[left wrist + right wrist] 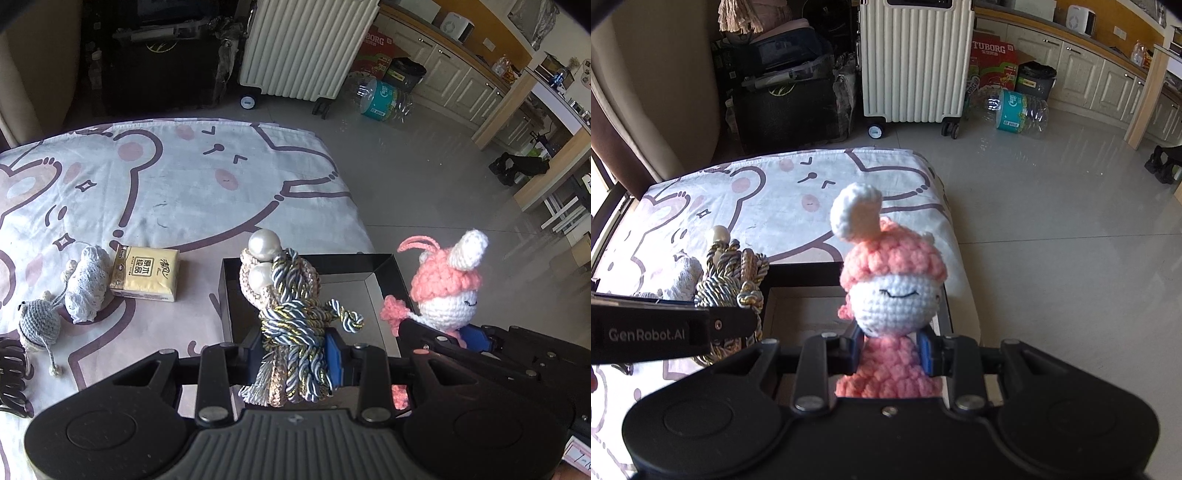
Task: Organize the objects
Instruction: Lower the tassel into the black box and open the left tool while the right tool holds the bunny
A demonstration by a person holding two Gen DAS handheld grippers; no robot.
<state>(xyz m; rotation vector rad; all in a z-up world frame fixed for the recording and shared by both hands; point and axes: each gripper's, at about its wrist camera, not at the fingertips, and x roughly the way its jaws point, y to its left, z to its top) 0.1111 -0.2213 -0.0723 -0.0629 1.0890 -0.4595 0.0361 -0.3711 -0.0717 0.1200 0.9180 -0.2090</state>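
Note:
My left gripper (295,350) is shut on a bundle of twisted rope cords (291,314) in blue-grey and gold, topped with two pearl beads, held over a black tray (384,264). My right gripper (892,350) is shut on a pink and white crochet doll (892,291), gripping its pink body, above the same black tray (805,271). In the left wrist view the doll (448,291) and the right gripper (443,334) sit to the right of the cords. The cords (733,284) and the left gripper (738,325) appear at the left of the right wrist view.
On the bear-print cloth (166,177) lie a yellow tissue pack (146,273), a white lace pouch (88,284), a grey crochet mouse (38,325) and a black hair claw (13,376). Beyond the table stand a cream suitcase (916,62) and a large water bottle (1015,109) on the floor.

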